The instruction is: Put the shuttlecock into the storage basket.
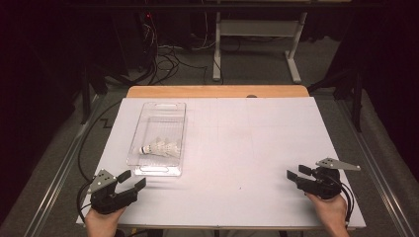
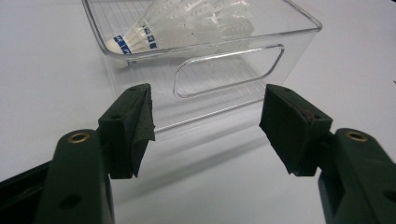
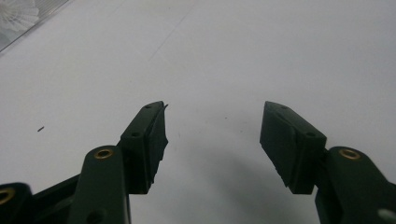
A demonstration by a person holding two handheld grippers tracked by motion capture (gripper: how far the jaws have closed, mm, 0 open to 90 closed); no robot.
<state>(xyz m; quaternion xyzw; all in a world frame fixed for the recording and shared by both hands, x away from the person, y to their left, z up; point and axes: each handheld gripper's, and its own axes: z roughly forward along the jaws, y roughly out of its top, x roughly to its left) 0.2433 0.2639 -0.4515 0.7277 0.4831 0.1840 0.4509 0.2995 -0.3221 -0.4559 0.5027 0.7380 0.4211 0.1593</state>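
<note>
Left gripper [image 1: 132,180] sits at near-left corner of the table [image 1: 257,148], jaws wide apart, nothing held, aimed at the clear bin [image 1: 159,170] just ahead. Shuttlecocks [image 1: 159,147] lie inside bin, cork end left. Right gripper [image 1: 295,174] at near-right edge, jaws also spread, empty, well apart from bin.
</note>
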